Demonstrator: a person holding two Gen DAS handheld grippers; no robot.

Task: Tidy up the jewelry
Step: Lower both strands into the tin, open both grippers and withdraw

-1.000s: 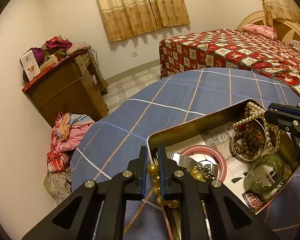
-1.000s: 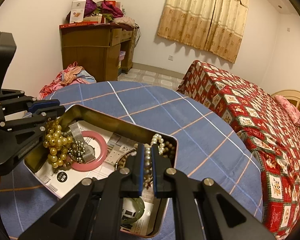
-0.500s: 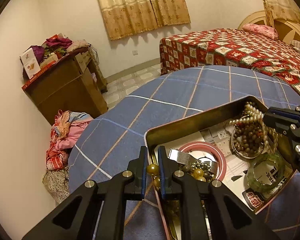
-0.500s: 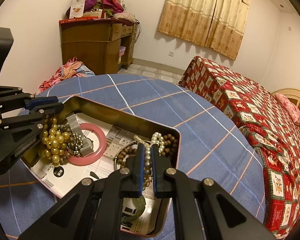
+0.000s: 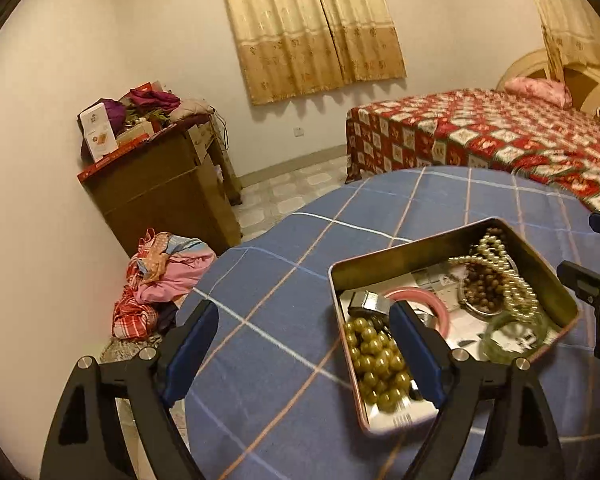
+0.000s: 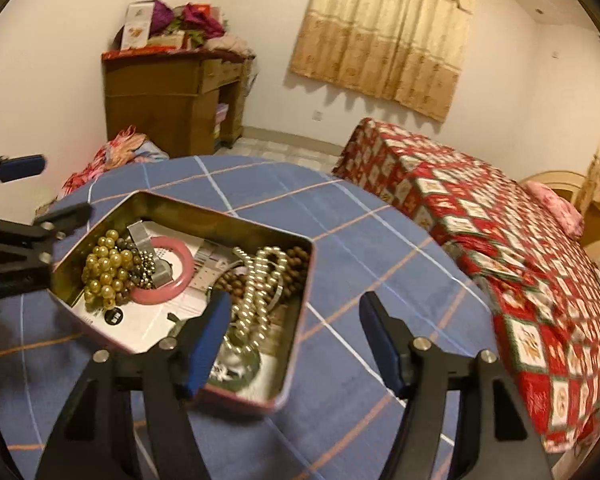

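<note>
Gold bead necklace lay in metal tin on blue checked counter, left tool opening, empty, right tool opening over pearl strand, gripping nothing.

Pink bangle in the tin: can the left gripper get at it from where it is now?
Probably yes. The left gripper, its jaws opening and empty, hangs beside the tin. The pink bangle lies uncovered on top, though gold beads and a metal band crowd its near side.
</note>
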